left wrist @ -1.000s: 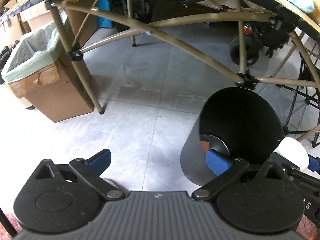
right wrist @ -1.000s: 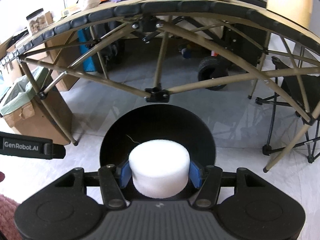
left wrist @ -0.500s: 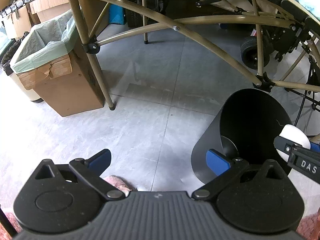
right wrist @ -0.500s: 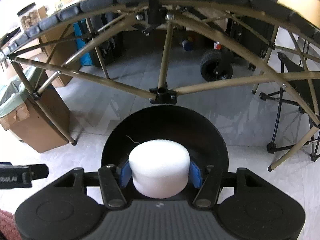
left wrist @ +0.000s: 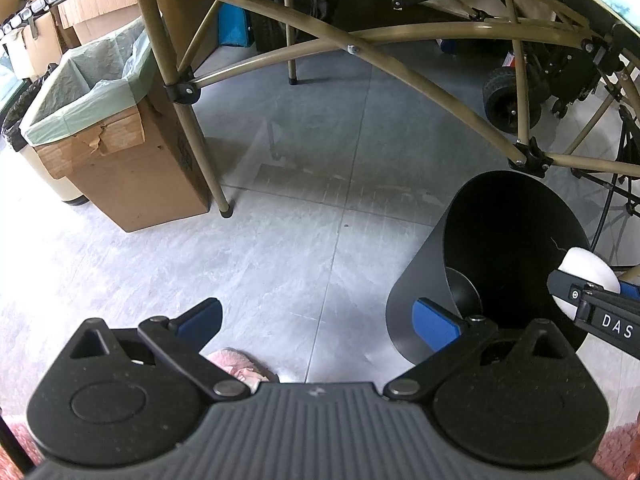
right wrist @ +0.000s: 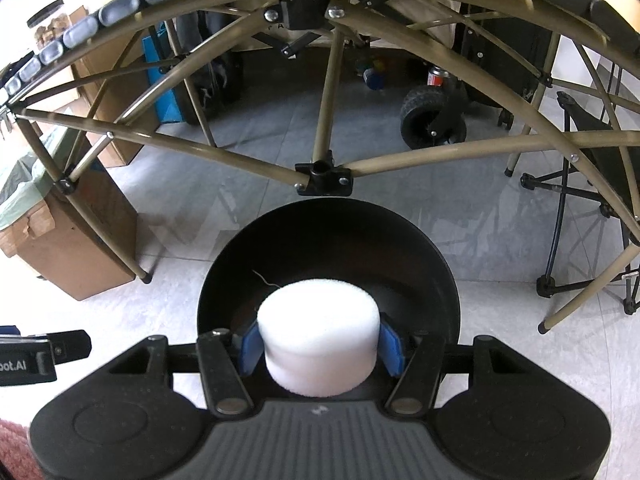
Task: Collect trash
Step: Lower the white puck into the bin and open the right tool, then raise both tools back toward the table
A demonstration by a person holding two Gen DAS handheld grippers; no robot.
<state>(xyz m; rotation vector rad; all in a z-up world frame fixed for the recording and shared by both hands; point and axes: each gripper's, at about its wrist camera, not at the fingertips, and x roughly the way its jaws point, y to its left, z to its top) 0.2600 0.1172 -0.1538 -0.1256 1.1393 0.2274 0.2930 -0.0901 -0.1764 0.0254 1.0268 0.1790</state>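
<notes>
Right gripper is clamping a white foam cylinder between its blue pads, jaws having just eased slightly wider, foam between them and pads touching its sides. The foam is hanging over the open mouth of a black bin standing on the grey tiled floor. Left gripper is hovering beside the bin, jaws wide apart, nothing between them. A lined cardboard box is sitting well apart, by a folding worktop's leg.

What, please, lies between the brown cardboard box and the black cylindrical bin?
Left wrist view: between cardboard box and black bin, a tan table leg, otherwise bare grey floor.
</notes>
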